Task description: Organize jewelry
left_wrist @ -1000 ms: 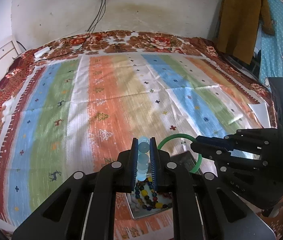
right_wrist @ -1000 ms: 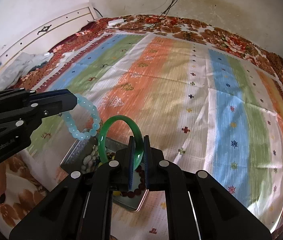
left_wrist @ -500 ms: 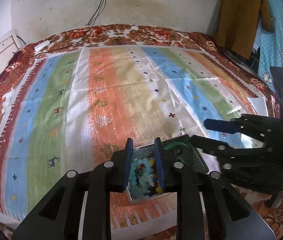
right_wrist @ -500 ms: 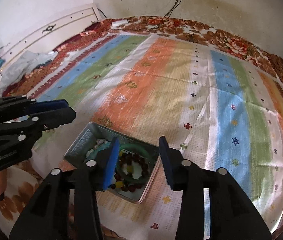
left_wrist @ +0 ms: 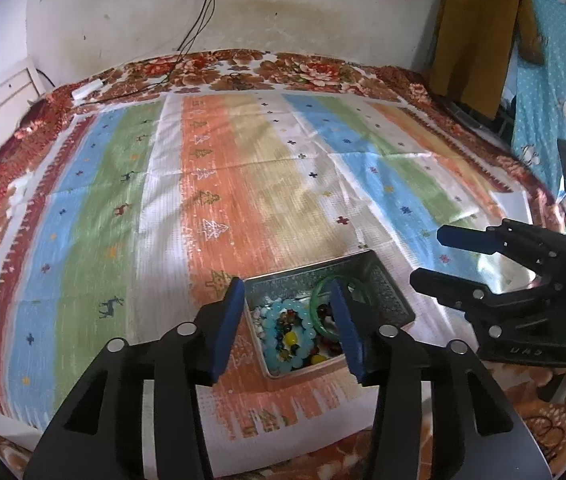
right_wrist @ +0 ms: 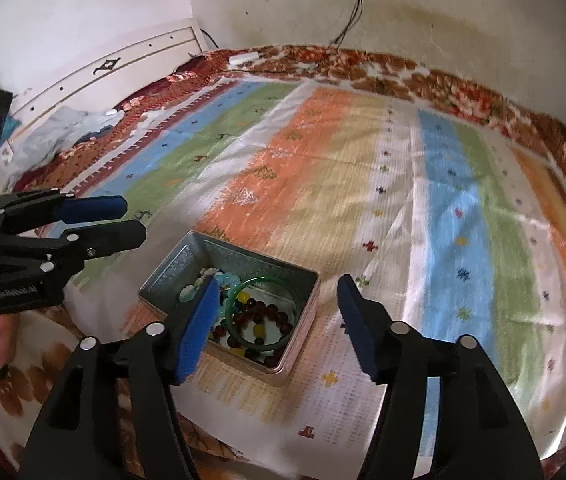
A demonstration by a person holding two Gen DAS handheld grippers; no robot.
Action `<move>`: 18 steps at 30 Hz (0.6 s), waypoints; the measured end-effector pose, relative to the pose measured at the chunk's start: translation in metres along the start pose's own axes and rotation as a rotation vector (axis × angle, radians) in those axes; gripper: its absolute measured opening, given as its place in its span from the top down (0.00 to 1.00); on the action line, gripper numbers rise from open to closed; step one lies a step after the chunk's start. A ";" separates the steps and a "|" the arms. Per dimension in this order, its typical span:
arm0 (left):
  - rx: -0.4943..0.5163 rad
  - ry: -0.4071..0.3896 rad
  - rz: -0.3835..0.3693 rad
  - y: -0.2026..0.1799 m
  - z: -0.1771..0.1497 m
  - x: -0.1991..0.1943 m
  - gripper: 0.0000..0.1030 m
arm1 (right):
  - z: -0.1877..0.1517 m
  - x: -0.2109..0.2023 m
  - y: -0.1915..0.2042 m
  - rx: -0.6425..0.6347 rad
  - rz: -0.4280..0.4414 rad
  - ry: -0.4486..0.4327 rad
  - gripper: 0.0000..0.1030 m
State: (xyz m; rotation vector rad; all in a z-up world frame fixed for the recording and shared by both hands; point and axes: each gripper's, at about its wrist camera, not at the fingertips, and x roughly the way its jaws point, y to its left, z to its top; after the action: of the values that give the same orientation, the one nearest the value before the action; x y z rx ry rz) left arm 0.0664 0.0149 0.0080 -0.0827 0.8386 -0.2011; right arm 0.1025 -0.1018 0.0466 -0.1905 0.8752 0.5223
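Left wrist view showed the left gripper with its 2 fingers spread wide and empty above the rectangular silver metal tin near the striped bedspread's near edge. Inside lay the pale blue beaded bracelet and the green glass bangle. The right gripper also hung spread and empty. Lifting both straight up would likely avoid clipping the tin's rim.
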 end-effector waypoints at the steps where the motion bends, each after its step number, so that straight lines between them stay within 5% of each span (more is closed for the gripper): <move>1: -0.004 -0.003 -0.004 0.001 -0.001 -0.001 0.51 | -0.001 -0.002 0.001 -0.002 0.004 -0.005 0.37; 9: 0.014 -0.021 0.028 0.000 -0.011 -0.008 0.39 | -0.006 -0.017 -0.002 0.026 -0.010 -0.072 0.22; 18: 0.012 -0.069 0.019 -0.001 -0.020 -0.019 0.14 | -0.017 -0.022 0.001 0.030 -0.004 -0.080 0.09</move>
State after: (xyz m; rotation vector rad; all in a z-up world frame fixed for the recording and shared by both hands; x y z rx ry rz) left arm 0.0394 0.0180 0.0085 -0.0706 0.7688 -0.1847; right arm 0.0787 -0.1148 0.0530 -0.1431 0.8036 0.5095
